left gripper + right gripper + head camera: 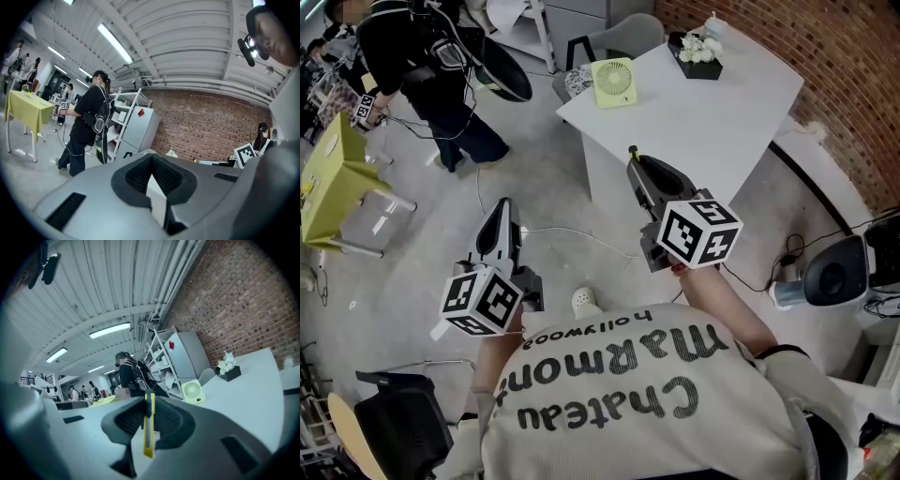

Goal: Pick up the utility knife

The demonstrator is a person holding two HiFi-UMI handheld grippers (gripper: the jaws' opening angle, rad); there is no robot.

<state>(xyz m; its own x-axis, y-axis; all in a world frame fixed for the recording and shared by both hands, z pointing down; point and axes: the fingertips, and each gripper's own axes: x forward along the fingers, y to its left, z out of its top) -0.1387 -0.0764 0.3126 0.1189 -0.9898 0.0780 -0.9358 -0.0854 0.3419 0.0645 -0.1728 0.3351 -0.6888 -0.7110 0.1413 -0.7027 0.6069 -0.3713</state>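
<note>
A yellow utility knife (148,427) stands on edge between the pads of my right gripper (149,401), which is shut on it. In the head view my right gripper (636,171) hangs in the air over the near corner of the white table (712,122), and only the knife's dark tip (632,151) shows past the jaws. My left gripper (501,210) is held over the floor to the left of the table. In the left gripper view its tips (152,159) meet with nothing between them.
On the white table stand a pale green fan (614,82) and a black box of white flowers (698,52). A person in black (431,66) stands at the back left beside a yellow-green table (333,178). Cables and a black device (839,272) lie on the floor at the right.
</note>
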